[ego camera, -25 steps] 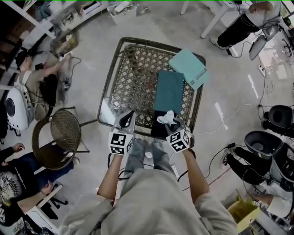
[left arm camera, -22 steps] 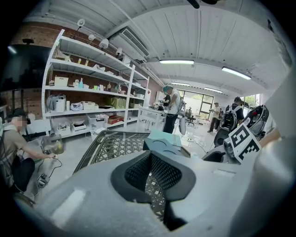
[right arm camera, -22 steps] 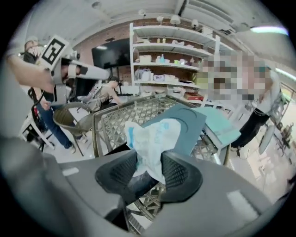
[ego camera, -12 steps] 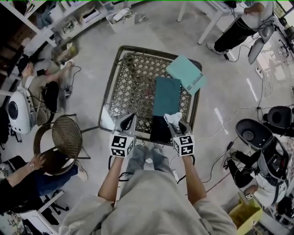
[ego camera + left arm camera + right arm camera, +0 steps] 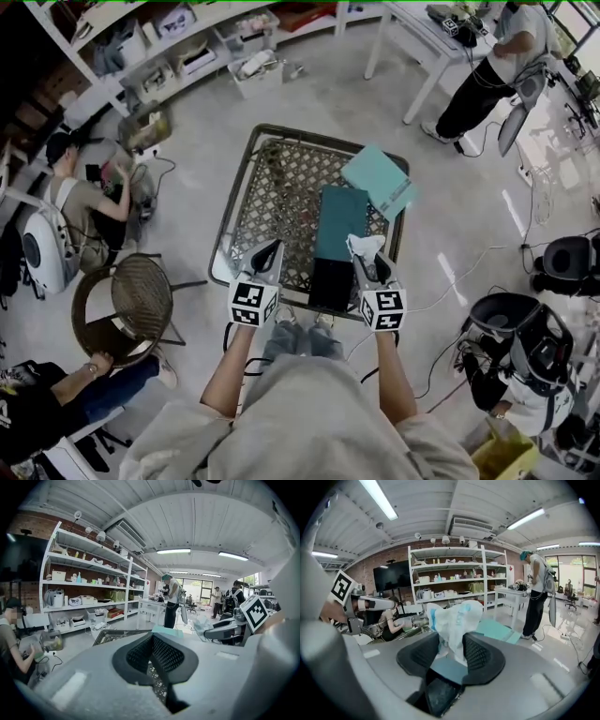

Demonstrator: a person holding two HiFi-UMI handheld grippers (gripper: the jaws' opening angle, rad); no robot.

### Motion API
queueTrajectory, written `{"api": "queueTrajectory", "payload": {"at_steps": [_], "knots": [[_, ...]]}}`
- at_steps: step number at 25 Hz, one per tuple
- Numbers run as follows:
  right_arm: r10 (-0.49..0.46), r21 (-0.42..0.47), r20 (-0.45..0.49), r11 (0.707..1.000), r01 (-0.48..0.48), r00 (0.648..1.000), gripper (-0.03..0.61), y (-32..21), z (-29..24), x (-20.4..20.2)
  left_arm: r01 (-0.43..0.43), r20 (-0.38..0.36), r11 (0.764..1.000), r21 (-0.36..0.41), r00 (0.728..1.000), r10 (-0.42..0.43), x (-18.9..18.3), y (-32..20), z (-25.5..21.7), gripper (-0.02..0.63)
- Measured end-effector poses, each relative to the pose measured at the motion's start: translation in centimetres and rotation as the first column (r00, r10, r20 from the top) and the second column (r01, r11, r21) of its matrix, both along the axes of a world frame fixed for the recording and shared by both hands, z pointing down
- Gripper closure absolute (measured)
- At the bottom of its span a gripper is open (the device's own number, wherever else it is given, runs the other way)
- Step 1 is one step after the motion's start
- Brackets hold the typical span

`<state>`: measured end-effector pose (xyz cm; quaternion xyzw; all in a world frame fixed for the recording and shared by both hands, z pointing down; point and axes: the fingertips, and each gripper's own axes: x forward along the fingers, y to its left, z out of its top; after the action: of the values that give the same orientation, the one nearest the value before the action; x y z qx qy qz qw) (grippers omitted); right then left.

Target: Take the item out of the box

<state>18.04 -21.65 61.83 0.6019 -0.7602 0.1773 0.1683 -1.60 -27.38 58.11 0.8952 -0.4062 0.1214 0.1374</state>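
Observation:
A white crumpled plastic packet with blue print is pinched in my right gripper, held above the near right part of the metal lattice table. In the right gripper view the packet sticks up between the black pads. Just below it lies the long teal box with its dark near end. The teal lid rests at the table's far right corner. My left gripper hovers over the table's near left edge, its jaws together with nothing in them.
A round wicker chair stands left of the table, and a person sits on the floor beyond it. Shelves run along the far side. Someone stands at a white table at the far right. Office chairs and cables are at the right.
Both grippers have risen, the right one more and with a roll. The white packet has come up with it, away from the dark end of the box.

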Motion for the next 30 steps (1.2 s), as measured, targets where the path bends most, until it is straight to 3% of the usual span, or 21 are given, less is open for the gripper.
{"api": "queueTrajectory", "payload": {"at_steps": [11, 22, 30], "knots": [[-0.004, 0.193, -0.054, 0.981, 0.014, 0.999, 0.416, -3.7, -8.9, -0.2, 0.03, -0.016, 0.992, 0.125, 0.999, -0.028, -1.4, -2.3, -6.4, 0.607], [0.006, 0.288, -0.085, 0.958, 0.019, 0.996, 0.417, -4.9, -13.6, -0.3, 0.04, -0.035, 0.977, 0.209, 0.999, -0.033, -1.9, -3.8, -10.8, 0.607], [0.039, 0.351, -0.102, 0.936, -0.001, 0.994, 0.417, -5.8, -16.2, 1.3, 0.021, -0.053, 0.963, 0.267, 0.999, -0.007, -0.1, -5.2, -13.3, 0.607]]}}
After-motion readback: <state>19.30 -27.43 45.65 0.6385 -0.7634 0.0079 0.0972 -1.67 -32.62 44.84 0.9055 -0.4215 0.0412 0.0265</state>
